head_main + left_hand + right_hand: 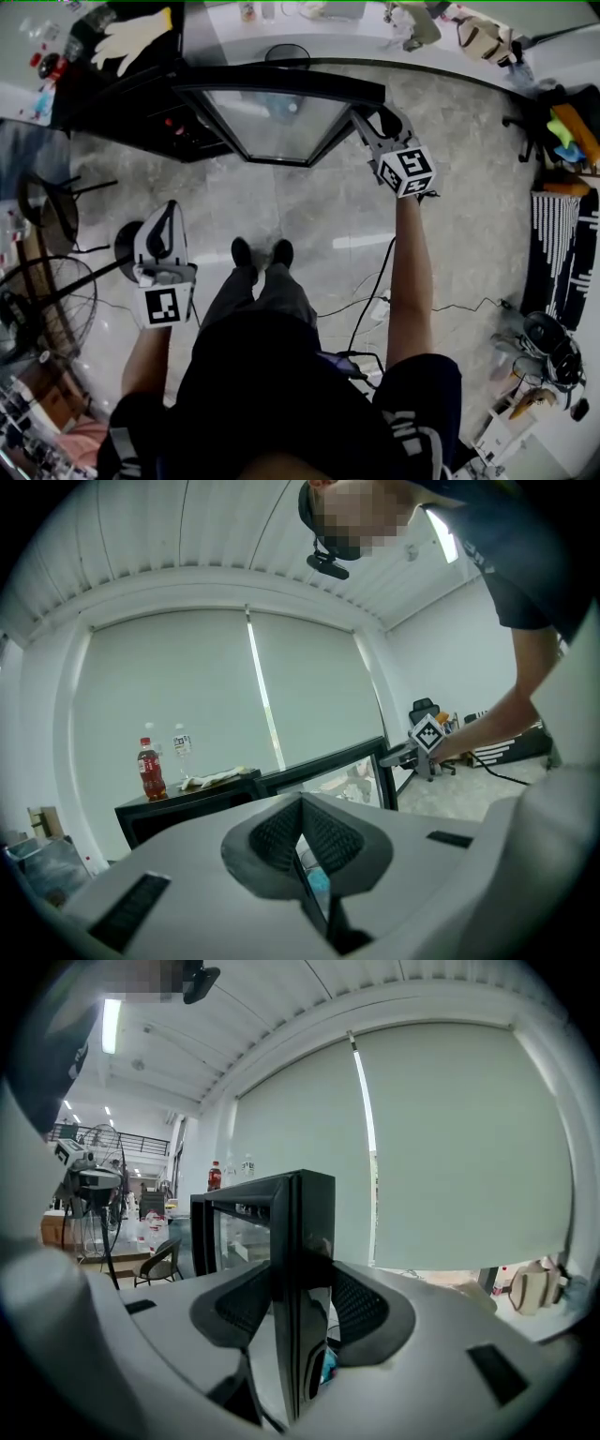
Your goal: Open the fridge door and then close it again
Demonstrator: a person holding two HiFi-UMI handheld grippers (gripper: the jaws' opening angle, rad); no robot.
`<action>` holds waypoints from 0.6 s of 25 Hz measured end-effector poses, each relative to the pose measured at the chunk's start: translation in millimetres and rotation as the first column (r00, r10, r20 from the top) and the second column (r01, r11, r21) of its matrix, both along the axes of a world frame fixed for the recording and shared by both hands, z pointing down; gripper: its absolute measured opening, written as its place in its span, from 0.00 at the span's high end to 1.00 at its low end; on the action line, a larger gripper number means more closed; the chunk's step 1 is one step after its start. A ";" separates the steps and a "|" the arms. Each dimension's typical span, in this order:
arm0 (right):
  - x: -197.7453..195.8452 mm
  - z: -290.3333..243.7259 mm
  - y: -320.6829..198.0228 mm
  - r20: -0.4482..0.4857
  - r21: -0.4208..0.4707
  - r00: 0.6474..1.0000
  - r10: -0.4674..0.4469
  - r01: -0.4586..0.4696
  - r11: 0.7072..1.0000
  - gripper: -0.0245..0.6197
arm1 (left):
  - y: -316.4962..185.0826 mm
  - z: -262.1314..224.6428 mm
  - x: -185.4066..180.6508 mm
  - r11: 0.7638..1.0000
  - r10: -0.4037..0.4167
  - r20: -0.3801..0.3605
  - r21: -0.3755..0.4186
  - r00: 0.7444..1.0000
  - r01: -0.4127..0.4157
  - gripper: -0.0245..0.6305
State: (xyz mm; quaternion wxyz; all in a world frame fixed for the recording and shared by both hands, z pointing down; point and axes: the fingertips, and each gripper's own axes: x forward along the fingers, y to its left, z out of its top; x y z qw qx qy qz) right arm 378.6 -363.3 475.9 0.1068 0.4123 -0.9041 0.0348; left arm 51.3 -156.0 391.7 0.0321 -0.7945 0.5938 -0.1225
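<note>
Jaws pressed together on nothing, the left gripper [301, 803] hangs idle at the person's side, with the open fridge door [330, 772] well beyond its fingertips and to their right. Farther out, the right gripper [302, 1274] is clamped on the free upright edge of that door. The black frame stands edge-on between its two ribbed pads [242, 1305], both bearing on it, and the glass pane runs away to the left of the fingers. The door is swung well out from the black fridge cabinet [122, 103], which sits past the fingertips on the hinge side.

By the look of it, the door is a stiff, glazed panel on hinges, fairly light to swing but unforgiving of knocks. The frame, not the glass, is the place to hold. The outer edge where the pads now sit, far from the hinge, should give the easiest leverage. The glossy finish may let the pads slide if the pull strays off the door's arc, and a small cabinet like this could shift under a hard tug or a slam.

Beyond the door, on the cabinet's top, stand a red-capped cola bottle [150, 771] and a clear water bottle [182, 752] near a pale glove [131, 37]. A drawn window blind [169, 696] closes the background.
</note>
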 end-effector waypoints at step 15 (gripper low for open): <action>-7.3 -1.8 74.7 -0.030 0.001 0.996 0.089 -0.089 0.996 0.64 | 24.7 -8.3 27.5 0.998 0.066 -0.045 0.028 0.997 -0.064 0.93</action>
